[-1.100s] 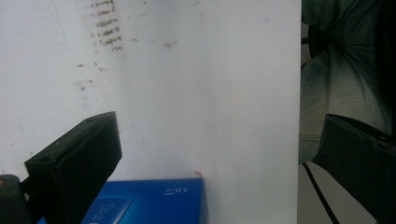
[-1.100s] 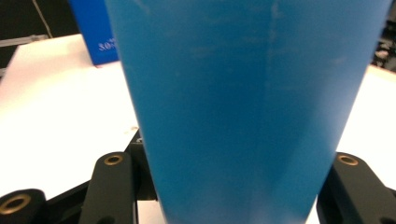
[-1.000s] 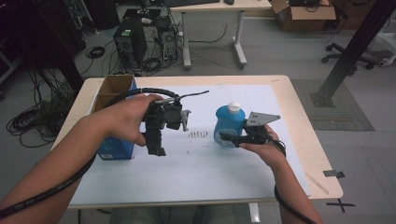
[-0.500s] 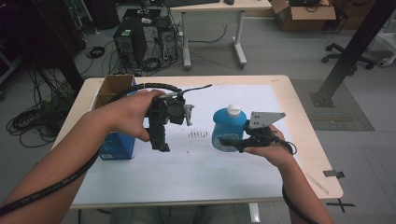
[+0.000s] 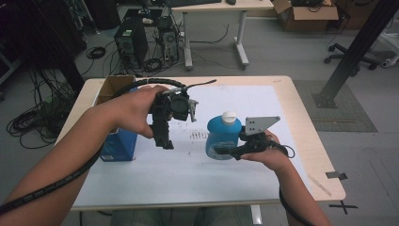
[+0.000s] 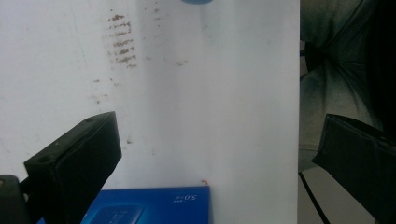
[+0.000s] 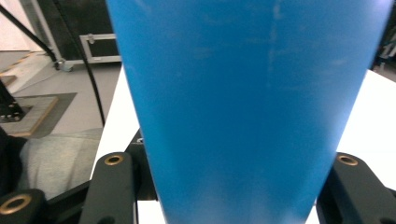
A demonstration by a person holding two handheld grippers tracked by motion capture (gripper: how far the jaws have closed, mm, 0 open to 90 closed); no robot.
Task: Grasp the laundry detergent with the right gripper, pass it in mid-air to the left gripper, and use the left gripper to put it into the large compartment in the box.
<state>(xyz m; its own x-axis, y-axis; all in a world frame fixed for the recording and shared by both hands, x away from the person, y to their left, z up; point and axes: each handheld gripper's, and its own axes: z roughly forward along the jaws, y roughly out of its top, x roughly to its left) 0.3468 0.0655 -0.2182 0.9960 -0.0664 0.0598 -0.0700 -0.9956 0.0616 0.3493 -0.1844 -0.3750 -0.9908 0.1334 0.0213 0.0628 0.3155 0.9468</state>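
Right tongs [image 5: 225, 151] clamping blue bottle [image 5: 223, 136] mid-table, left tongs [image 5: 164, 136] wide, near box [image 5: 117, 141].

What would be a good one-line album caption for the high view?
A person's right gripper clamps a blue bottle on the white table while the left gripper hovers open beside a blue box.

The work table [image 5: 306, 141] has a pale wood top covered by a white sheet [image 5: 263, 101] bearing dark smudge marks [image 5: 200, 135]. The floor [image 5: 291, 52] is grey, with tangled cables [image 5: 35, 125] at the left, computer towers [image 5: 131, 44] beyond the table, and a second desk [image 5: 221, 5] behind them. A cardboard box [image 5: 306, 9], an office chair base [image 5: 357, 52], a black slanted post [image 5: 357, 47] on a floor plate and tape marks [image 5: 341, 175] occupy the right.
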